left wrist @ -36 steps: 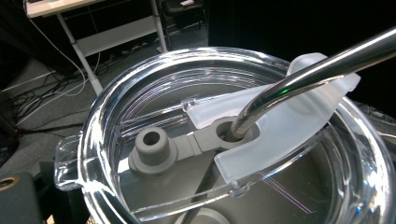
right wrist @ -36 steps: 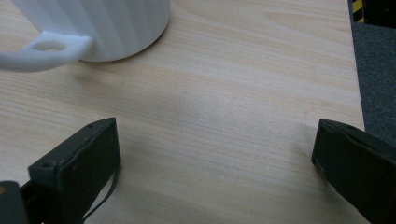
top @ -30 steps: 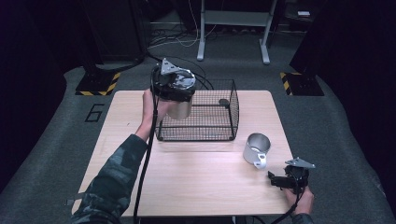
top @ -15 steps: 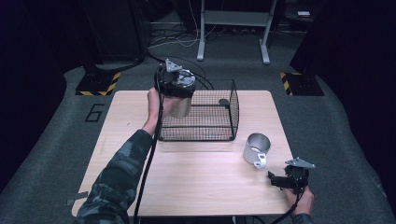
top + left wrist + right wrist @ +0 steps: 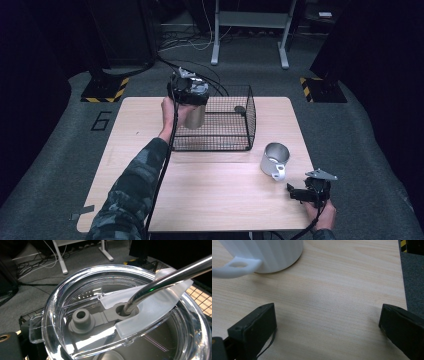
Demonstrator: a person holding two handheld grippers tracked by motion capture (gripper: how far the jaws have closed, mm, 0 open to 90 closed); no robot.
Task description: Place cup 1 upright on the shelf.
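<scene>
My left gripper [image 5: 191, 101] is shut on a steel tumbler [image 5: 195, 117] and holds it up at the back left corner of the black wire basket [image 5: 220, 140]. The left gripper view looks straight down on the tumbler's clear lid [image 5: 82, 302], with a metal straw [image 5: 160, 281] slanting out of its hole. A white mug [image 5: 274, 159] stands upright on the table, right of the basket's front corner. My right gripper [image 5: 296, 193] rests low near the table's front right corner, open, with its jaws wide apart over bare wood [image 5: 327, 315]. The mug [image 5: 269, 252] sits just beyond them.
The wooden table [image 5: 210, 195] has free room in front of the basket and along its left side. A small dark round object [image 5: 240, 109] lies inside the basket near its back right. Dark carpet, cables and stand legs [image 5: 215, 55] surround the table.
The left gripper and tumbler have shifted slightly right and down toward the basket. The right gripper has stayed put.
</scene>
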